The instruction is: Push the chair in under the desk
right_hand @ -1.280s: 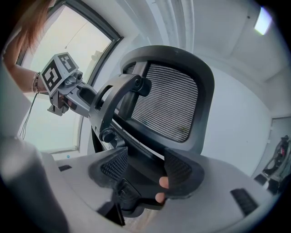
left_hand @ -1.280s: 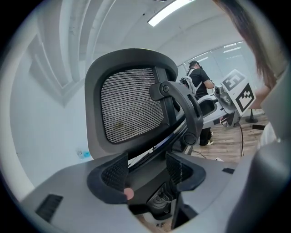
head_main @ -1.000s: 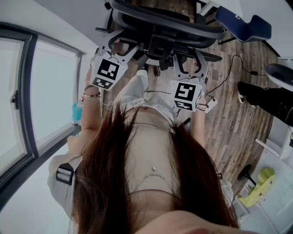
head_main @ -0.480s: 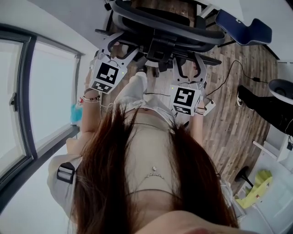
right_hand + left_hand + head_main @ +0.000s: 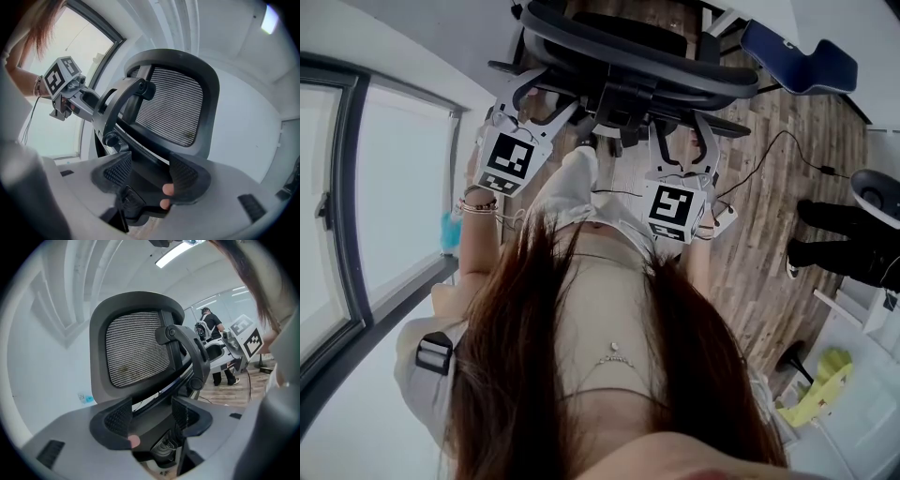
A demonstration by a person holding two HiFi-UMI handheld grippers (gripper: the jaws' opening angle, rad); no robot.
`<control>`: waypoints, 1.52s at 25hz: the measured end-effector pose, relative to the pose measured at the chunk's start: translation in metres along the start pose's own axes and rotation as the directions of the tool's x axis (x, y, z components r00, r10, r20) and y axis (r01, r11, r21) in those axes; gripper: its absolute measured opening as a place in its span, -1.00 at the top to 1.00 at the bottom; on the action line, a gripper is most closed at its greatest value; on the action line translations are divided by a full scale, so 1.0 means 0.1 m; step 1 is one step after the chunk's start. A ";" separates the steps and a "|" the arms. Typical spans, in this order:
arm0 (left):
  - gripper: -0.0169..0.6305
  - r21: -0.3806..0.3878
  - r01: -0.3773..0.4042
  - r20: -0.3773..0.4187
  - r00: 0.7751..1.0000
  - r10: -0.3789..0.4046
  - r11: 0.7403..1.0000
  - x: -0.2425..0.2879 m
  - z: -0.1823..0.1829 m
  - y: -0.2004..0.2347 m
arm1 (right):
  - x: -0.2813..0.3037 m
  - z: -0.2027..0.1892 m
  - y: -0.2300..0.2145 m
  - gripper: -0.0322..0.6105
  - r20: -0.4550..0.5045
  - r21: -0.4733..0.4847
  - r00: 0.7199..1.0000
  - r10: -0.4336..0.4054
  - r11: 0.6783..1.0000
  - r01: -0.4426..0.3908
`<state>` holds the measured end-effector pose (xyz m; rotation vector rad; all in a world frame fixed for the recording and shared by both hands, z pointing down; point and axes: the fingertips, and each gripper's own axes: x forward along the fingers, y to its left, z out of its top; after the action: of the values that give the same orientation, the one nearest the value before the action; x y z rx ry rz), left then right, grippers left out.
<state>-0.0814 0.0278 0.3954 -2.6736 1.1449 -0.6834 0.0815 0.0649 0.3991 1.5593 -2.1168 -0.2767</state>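
A black office chair [image 5: 637, 56] with a mesh back stands just ahead of me at the top of the head view. My left gripper [image 5: 534, 98] and right gripper [image 5: 684, 141] both reach to its back frame, one on each side of the central spine. In the left gripper view the mesh back [image 5: 136, 348] rises above my left gripper [image 5: 150, 416], whose jaws stand apart with dark chair frame between them. The right gripper view shows the same mesh back [image 5: 173, 105], with my right gripper [image 5: 149, 176] also open around the frame. No desk can be made out clearly.
A blue chair [image 5: 797, 52] stands at the far right. A person in black [image 5: 848, 248] stands on the wood floor to the right, near a trailing cable [image 5: 787, 141]. A large window [image 5: 356, 206] runs along the left. A yellow-green item [image 5: 820, 384] lies at lower right.
The chair has shifted slightly away from me, with both grippers staying against its back. The person in black at the right has stepped nearer the lower part of the view.
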 end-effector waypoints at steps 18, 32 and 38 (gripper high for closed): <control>0.16 -0.007 -0.002 -0.010 1.000 0.002 1.000 0.24 -0.03 0.24 | 0.30 -0.05 -0.09 0.11 -0.052 0.007 0.998 -0.017 1.000 0.017; 0.15 -0.013 0.001 -0.006 1.000 -0.001 1.000 0.38 -0.01 0.40 | 0.51 0.02 -0.16 0.11 -0.032 0.001 0.999 -0.014 1.000 0.014; 0.15 -0.012 0.004 -0.004 1.000 -0.005 1.000 0.48 0.00 0.50 | 0.63 0.04 -0.20 0.11 -0.035 0.002 0.999 -0.018 1.000 0.018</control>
<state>-0.0847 -0.0412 0.3968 -2.6867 1.1479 -0.6850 0.0825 -0.0010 0.4033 1.5738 -2.0780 -0.2506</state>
